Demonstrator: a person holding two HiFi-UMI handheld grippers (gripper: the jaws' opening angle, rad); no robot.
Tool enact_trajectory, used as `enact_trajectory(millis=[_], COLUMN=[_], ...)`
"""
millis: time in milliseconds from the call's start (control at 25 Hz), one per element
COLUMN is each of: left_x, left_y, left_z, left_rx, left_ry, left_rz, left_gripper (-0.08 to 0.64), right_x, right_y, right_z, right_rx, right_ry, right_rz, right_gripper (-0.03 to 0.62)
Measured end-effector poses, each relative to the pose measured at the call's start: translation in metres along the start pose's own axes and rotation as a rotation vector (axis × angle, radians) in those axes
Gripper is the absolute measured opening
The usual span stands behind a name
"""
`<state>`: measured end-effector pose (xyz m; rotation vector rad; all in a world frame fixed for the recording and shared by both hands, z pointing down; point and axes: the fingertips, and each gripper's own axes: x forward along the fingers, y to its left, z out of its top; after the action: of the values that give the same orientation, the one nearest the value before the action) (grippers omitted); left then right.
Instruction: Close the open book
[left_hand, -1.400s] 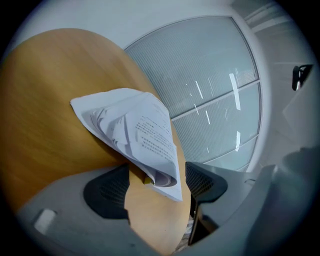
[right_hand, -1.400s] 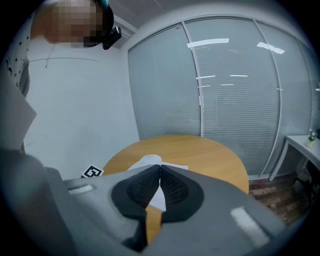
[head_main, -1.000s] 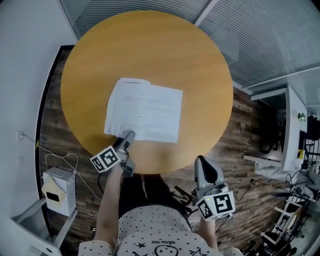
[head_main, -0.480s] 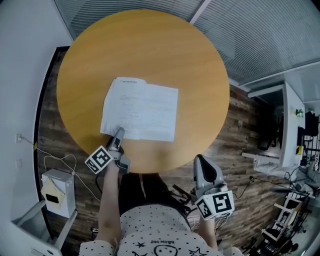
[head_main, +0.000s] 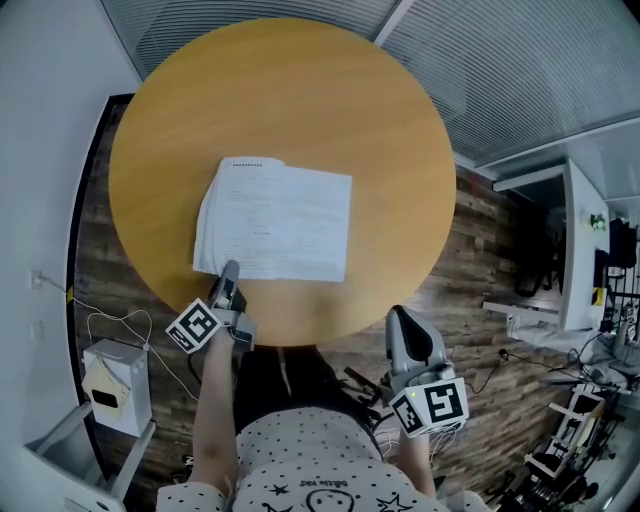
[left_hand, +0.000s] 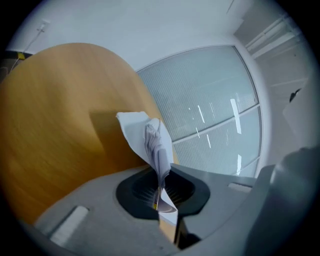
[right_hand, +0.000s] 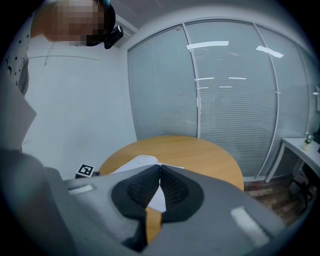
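An open book (head_main: 275, 220) of white printed pages lies flat on the round wooden table (head_main: 300, 100). My left gripper (head_main: 229, 270) is at the book's near left corner, its jaws closing. In the left gripper view a bunch of lifted pages (left_hand: 155, 145) stands pinched between the pads of the left gripper (left_hand: 160, 187). My right gripper (head_main: 400, 318) hangs off the table's near edge, above the person's lap. Its pads meet with nothing between them in the right gripper view (right_hand: 160, 175), where the book (right_hand: 142, 161) lies beyond.
A white box (head_main: 118, 380) stands on the wooden floor at the left. A white desk (head_main: 585, 250) with clutter is at the right. Slatted blinds (right_hand: 230, 100) cover the windows behind the table. The table's far half is bare wood.
My left gripper has drifted a little left along the book's near edge and its jaws have closed on the corner pages. The right gripper has stayed still.
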<state>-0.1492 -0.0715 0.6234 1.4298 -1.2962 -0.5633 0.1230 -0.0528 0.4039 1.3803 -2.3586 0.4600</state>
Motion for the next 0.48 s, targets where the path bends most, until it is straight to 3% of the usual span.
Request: enact_trajectory(millis=[200, 480], left_x=[-0.001, -0.005], left_y=[-0.010, -0.020], left_z=[0.002, 0.005], left_rx=[0.116, 0.181], left_ry=[0.027, 0.044], left_rz=[-0.015, -0.010], left_gripper=[0.020, 0.020], right_x=[0.001, -0.003], right_y=[0.001, 0.001], right_z=[0.001, 0.006], right_rx=[-0.005, -0.007], right_ry=[-0.005, -0.022], right_rz=[-0.008, -0.021], right_gripper=[0.005, 0.005])
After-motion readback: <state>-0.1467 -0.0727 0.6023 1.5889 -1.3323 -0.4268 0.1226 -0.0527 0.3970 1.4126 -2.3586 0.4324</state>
